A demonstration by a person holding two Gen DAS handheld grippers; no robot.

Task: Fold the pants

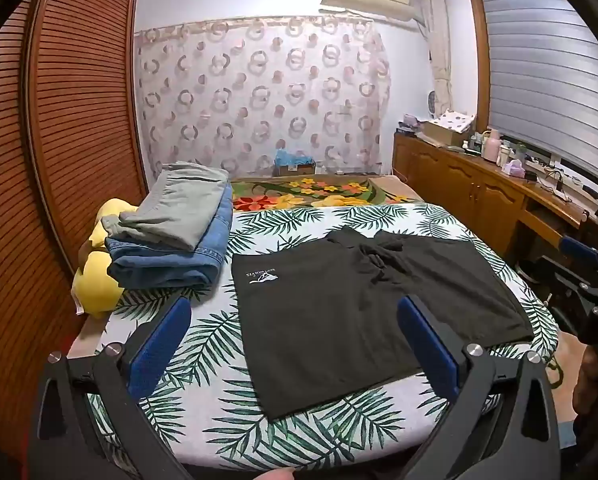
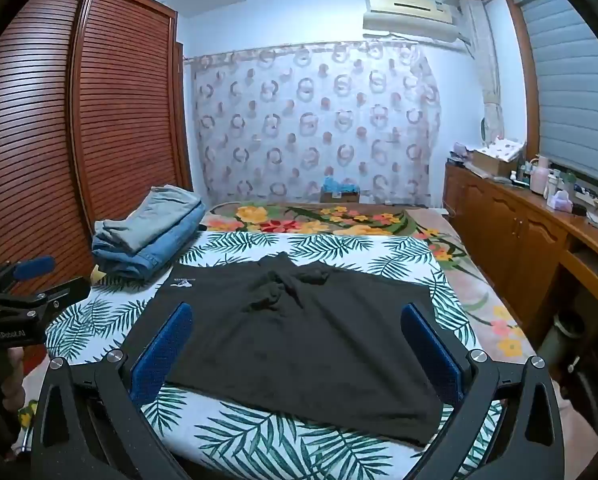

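Black pants [image 1: 363,304] flat on leaf-print cover [image 1: 203,344], yellow pillow [image 1: 95,284] only in left view

Left wall: brown louvred wooden wardrobe [image 2: 79,120]
Far wall: sheer ring-patterned curtain [image 2: 315,124], cream air conditioner [image 2: 409,14] above
Right side: wooden cabinet run [image 2: 511,232], grey window blind [image 2: 575,80]
Ahead: palm-leaf-print bed sheet [image 2: 339,248]

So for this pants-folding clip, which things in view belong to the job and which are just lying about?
Job:
black shorts, spread flat on the leaf-print sheet
left gripper, open
right gripper, open
stack of folded jeans

Lying about:
yellow plush toy
floral blanket
pink bottle
air conditioner
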